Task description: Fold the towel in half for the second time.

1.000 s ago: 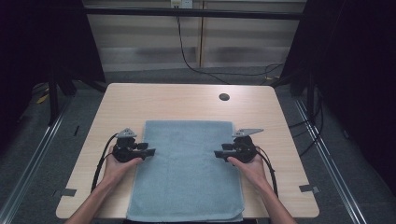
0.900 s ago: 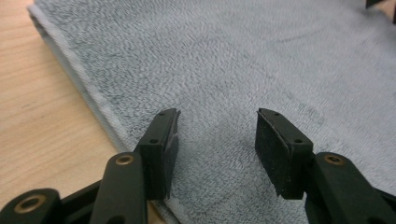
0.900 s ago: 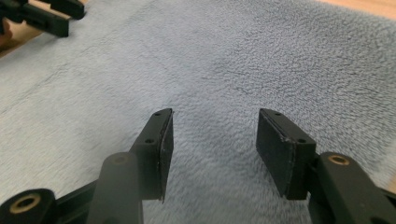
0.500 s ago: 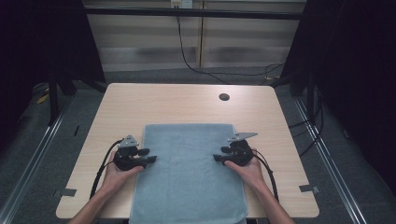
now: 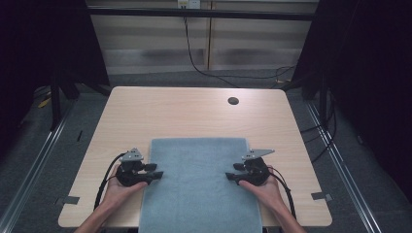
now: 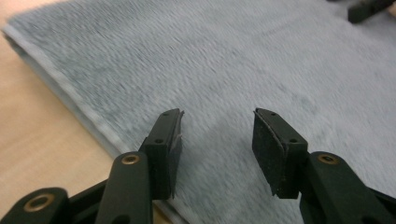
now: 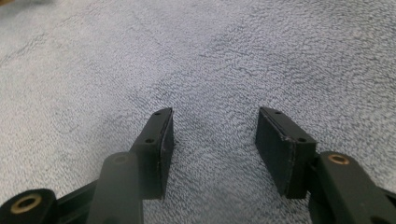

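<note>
A blue-grey towel (image 5: 199,184) lies flat on the wooden table (image 5: 194,116), and its near end reaches over the front edge. My left gripper (image 5: 158,171) is at the towel's left edge, pointing inward. Its jaws (image 6: 217,126) have just been closing but still stand apart, low over the towel (image 6: 233,60), with nothing pinched between them. My right gripper (image 5: 231,173) is at the towel's right edge, facing the left one. It is open (image 7: 212,123) just above the pile of the towel (image 7: 210,56), also with nothing between its fingers.
A round cable hole (image 5: 233,101) sits in the far right part of the table. Bare wood lies beyond the towel and in strips on either side of it. Cables trail from both grippers toward the person. Dark floor and rails surround the table.
Both grippers have moved toward the near edge of the table. The towel's far edge has come nearer with them. The left jaws stand a little narrower.
</note>
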`<state>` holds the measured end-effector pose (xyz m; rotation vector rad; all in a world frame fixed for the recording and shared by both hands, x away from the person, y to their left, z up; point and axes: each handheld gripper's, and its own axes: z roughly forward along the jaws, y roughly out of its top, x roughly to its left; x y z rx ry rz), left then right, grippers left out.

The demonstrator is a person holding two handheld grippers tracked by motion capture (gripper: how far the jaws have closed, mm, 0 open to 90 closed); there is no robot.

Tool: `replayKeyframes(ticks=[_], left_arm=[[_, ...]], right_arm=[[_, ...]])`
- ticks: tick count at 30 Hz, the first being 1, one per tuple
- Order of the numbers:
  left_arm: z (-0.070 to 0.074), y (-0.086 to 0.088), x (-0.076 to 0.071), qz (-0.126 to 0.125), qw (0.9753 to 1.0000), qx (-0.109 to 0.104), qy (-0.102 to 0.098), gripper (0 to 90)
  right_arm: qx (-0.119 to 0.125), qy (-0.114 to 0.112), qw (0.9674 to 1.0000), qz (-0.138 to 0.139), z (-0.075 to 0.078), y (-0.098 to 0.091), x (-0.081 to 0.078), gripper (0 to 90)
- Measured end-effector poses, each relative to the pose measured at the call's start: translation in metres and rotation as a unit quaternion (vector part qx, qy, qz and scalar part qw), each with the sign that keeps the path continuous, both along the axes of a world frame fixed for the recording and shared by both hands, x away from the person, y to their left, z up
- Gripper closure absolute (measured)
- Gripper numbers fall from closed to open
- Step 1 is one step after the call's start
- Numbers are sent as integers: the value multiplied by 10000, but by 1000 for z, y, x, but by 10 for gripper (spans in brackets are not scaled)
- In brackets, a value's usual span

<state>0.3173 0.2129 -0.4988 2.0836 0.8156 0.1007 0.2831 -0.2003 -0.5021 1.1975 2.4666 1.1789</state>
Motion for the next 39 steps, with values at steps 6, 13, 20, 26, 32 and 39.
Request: replayKeyframes(ticks=[6,13,20,26,32,39], left_arm=[[-6,-7,10,64,9999,81,-23,552],[-3,-2,-12,-173,9997,152,61,552],[-4,-2,-11,-161,9998,99,101,553],[-2,-1,-15,-163,9997,150,142,565],[4,6,-12,-95,9998,14,146,556],[21,17,26,488,9977,-406,-222,497]], right_arm=[[-56,1,10000,68,1,2,-11,472],[14,248,9990,361,5,0,-35,484],[-21,-192,9997,-159,25,-23,4,494],[-13,-225,9981,-570,20,-41,55,464],[-179,-141,9977,-632,7,-37,73,474],[-194,-19,9976,-659,2,-46,69,481]])
